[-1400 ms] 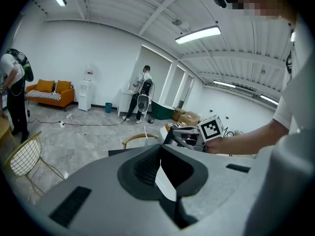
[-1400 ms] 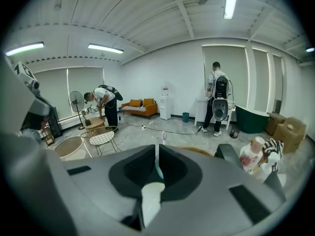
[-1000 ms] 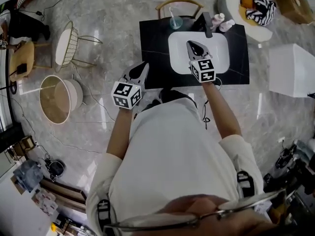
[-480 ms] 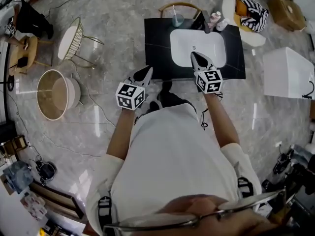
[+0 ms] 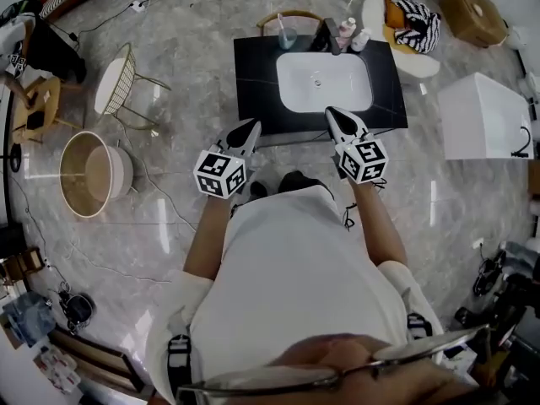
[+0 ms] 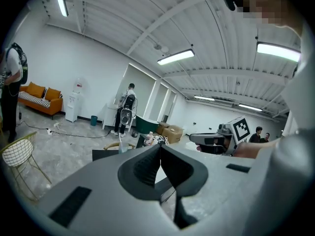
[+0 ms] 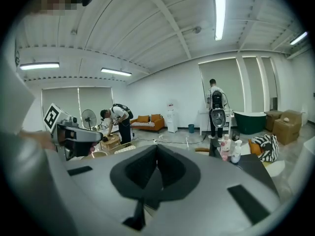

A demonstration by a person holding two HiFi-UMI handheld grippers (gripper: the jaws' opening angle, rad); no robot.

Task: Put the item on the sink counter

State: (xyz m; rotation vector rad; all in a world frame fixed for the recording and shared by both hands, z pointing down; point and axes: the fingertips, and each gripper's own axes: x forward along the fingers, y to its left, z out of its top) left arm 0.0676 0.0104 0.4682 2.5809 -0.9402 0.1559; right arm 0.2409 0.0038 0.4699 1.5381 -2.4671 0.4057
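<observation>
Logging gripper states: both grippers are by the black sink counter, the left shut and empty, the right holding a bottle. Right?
No. The right gripper is shut and empty too, its fingers pressed together, per the right gripper view; the bottles stand at the counter's back.

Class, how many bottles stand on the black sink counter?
2: a pink bottle and a white bottle, side by side at the sink counter's far right corner, beside the faucet. Something smaller may be hidden behind them.
</observation>
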